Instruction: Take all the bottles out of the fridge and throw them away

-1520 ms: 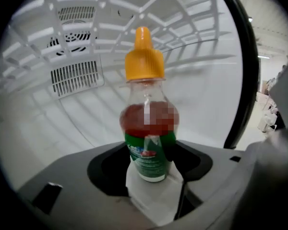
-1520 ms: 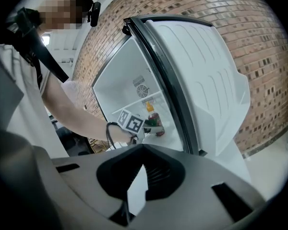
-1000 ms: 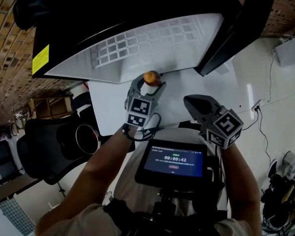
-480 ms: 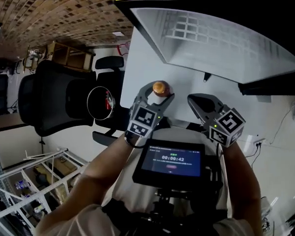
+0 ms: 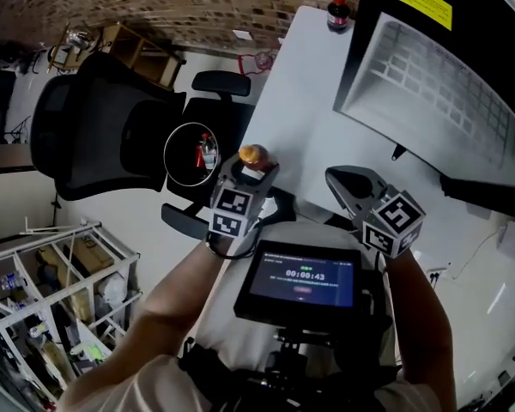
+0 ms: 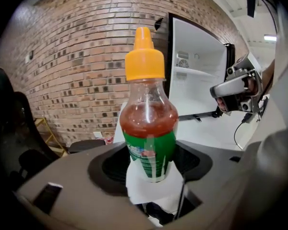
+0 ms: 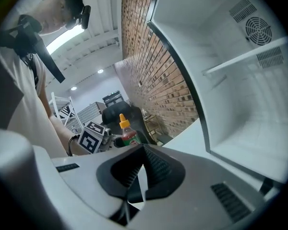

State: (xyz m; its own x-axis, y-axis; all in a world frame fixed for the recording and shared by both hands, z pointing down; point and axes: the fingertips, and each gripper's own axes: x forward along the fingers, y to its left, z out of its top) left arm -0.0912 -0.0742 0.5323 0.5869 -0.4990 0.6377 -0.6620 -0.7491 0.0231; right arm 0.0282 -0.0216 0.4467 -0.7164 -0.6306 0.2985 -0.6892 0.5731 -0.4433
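Note:
A clear bottle (image 6: 149,128) of red sauce, with a green label and orange cap, stands upright in my left gripper (image 5: 249,166), which is shut on its lower body. In the head view the bottle (image 5: 252,154) sits over the white table's left edge, just right of the round bin (image 5: 173,136). My right gripper (image 5: 336,178) hovers beside it over the table, shut with nothing in it; its ribbed pads (image 7: 151,164) meet. The open fridge (image 5: 438,84) lies at the upper right, with its white interior (image 7: 240,90) showing bare shelves.
A black office chair (image 5: 94,136) stands left of the bin, which holds a red bottle (image 5: 206,151). A dark-capped bottle (image 5: 336,11) stands at the far end of the white table (image 5: 300,101). A metal rack (image 5: 51,307) is at lower left, and a brick wall (image 6: 77,56) behind.
The view has swung left, away from the fridge. The left gripper has carried the bottle from in front of the fridge to beside the bin. The right gripper stays shut alongside.

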